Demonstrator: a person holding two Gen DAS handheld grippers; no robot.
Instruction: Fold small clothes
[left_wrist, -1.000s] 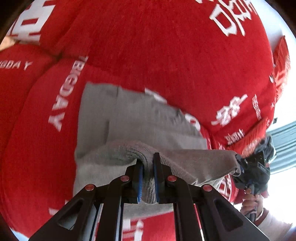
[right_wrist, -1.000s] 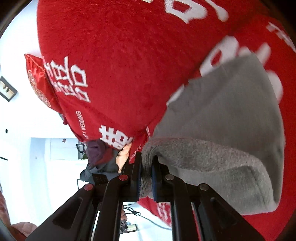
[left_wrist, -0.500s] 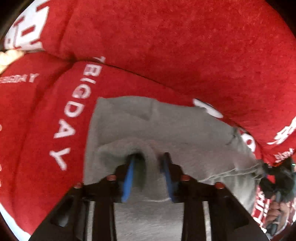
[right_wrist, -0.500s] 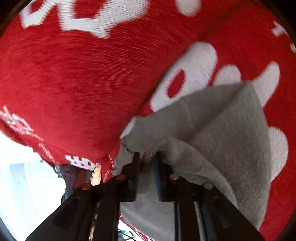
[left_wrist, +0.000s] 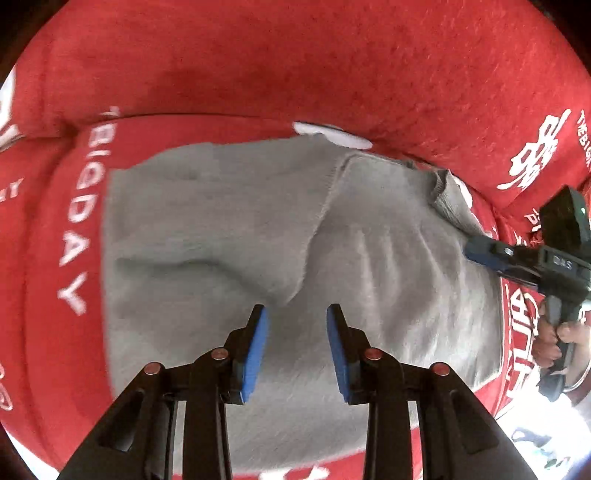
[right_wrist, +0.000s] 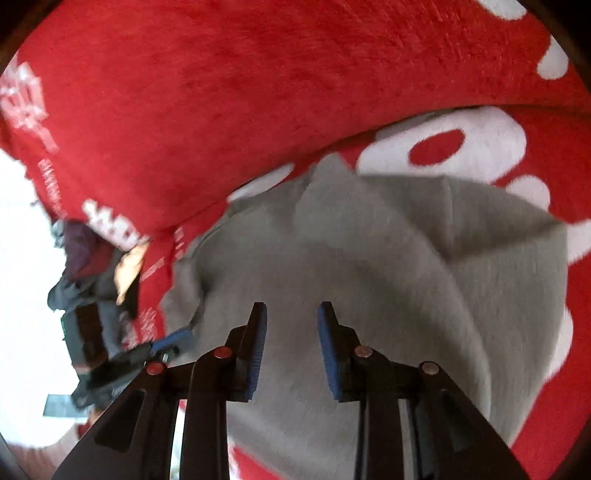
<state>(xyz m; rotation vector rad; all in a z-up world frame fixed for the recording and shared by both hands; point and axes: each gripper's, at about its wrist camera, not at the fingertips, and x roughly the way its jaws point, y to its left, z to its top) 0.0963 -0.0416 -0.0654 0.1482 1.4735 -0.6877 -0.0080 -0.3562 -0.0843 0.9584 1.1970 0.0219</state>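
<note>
A small grey fleece garment (left_wrist: 207, 229) lies folded on a red sofa seat cushion (left_wrist: 48, 258) with white lettering. Its folded-over flap ends in an edge just ahead of my left gripper (left_wrist: 297, 332), which stands open over the cloth with nothing between its blue pads (left_wrist: 258, 347). In the right wrist view the same garment (right_wrist: 388, 266) fills the middle. My right gripper (right_wrist: 291, 332) is open above it, holding nothing. The right gripper (left_wrist: 491, 254) also shows at the garment's right edge in the left wrist view, held by a hand (left_wrist: 554, 332).
A red back cushion (left_wrist: 295, 62) rises directly behind the garment. A pile of dark clothes (right_wrist: 81, 258) sits at the left end of the sofa in the right wrist view, with the left gripper (right_wrist: 166, 345) in front of it. Bright room beyond.
Both grippers, shut on the grey garment's raised edge a second ago, carried it forward over the cloth, then opened and let go. The garment now lies folded flat.
</note>
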